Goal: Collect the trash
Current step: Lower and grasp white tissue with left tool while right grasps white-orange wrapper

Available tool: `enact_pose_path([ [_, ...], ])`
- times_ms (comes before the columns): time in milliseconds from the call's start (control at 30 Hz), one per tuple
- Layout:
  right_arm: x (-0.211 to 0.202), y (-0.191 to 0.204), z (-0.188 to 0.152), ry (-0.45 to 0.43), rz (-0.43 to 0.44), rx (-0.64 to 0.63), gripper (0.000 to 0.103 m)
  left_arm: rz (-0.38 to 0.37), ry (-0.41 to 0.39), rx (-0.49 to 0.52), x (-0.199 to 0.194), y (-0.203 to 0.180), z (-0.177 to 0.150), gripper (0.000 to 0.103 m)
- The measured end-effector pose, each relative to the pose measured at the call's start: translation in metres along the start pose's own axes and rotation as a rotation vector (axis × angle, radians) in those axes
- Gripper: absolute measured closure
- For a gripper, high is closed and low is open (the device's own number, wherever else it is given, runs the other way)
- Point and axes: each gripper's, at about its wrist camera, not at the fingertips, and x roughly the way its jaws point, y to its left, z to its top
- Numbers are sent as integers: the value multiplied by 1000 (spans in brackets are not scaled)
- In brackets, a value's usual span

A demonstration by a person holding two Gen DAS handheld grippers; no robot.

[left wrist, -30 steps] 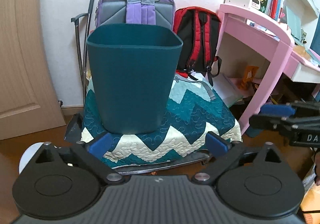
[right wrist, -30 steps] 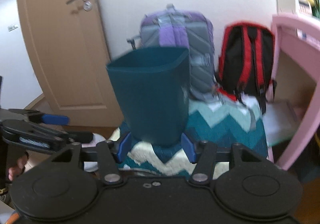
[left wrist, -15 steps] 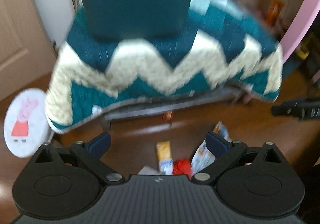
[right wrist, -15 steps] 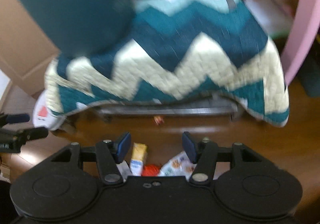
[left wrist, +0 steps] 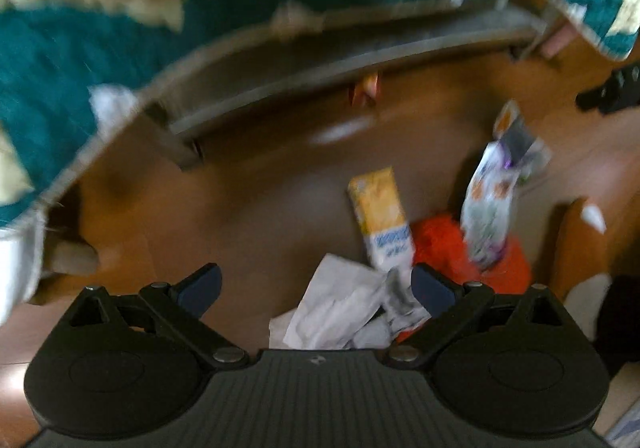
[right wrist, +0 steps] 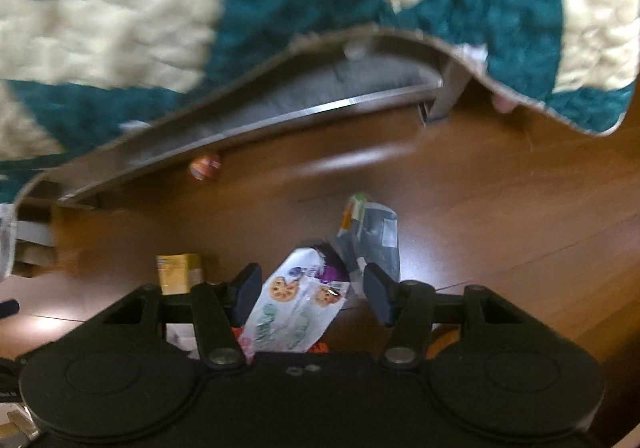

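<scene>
Trash lies on the wooden floor [left wrist: 248, 207]. In the left wrist view I see crumpled white paper [left wrist: 336, 308], a yellow carton [left wrist: 380, 215], an orange wad [left wrist: 444, 244] and a white cookie wrapper [left wrist: 488, 207]. My left gripper [left wrist: 314, 286] points down with its jaws wide open over the paper, touching nothing. In the right wrist view the cookie wrapper [right wrist: 296, 304] shows between the open jaws of my right gripper [right wrist: 310, 296], pads apart from it. A grey packet [right wrist: 372, 236] lies just beyond, the yellow carton [right wrist: 178, 274] to the left.
A teal and cream zigzag quilt [left wrist: 120, 27] hangs over a low grey frame [left wrist: 320, 63] beyond the trash. A small red-orange candy wrapper [right wrist: 205, 166] lies under the frame's edge. The other gripper's black tip [left wrist: 608, 87] shows at the right edge.
Both grippers have dropped and tipped from facing the teal bin on the quilt to facing the floor. The bin has left both views and the trash pile has come close.
</scene>
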Motion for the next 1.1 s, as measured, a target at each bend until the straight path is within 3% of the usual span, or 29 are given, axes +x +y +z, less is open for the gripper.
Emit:
enact_pose_path([
  [167, 51, -13, 10, 35, -31, 41, 48, 8, 86, 96, 68, 4, -17, 2],
  [400, 103, -18, 14, 81, -60, 65, 49, -48, 152, 172, 121, -2, -41, 2],
  [533, 120, -15, 15, 88, -72, 51, 50, -62, 174, 163, 146, -3, -47, 3],
  [633, 131, -16, 16, 89, -83, 43, 50, -79, 179, 128, 160, 0, -46, 13],
  [767, 142, -19, 18, 86, -107, 12, 50, -110, 188, 111, 172, 0, -47, 18],
  [867, 148, -19, 18, 79, -113, 3, 51, -130, 191, 100, 176, 3, -45, 30],
  [967, 150, -19, 19, 71, -115, -8, 58, -167, 199, 59, 178, 8, -41, 50],
  [1000, 150, -19, 19, 69, -118, -14, 83, -177, 201, 52, 179, 11, -41, 61],
  [1033, 150, -18, 19, 71, -122, -16, 99, -185, 205, 44, 179, 11, -40, 73],
  [1100, 147, -17, 19, 65, -124, -25, 98, -198, 214, 22, 178, 14, -39, 85],
])
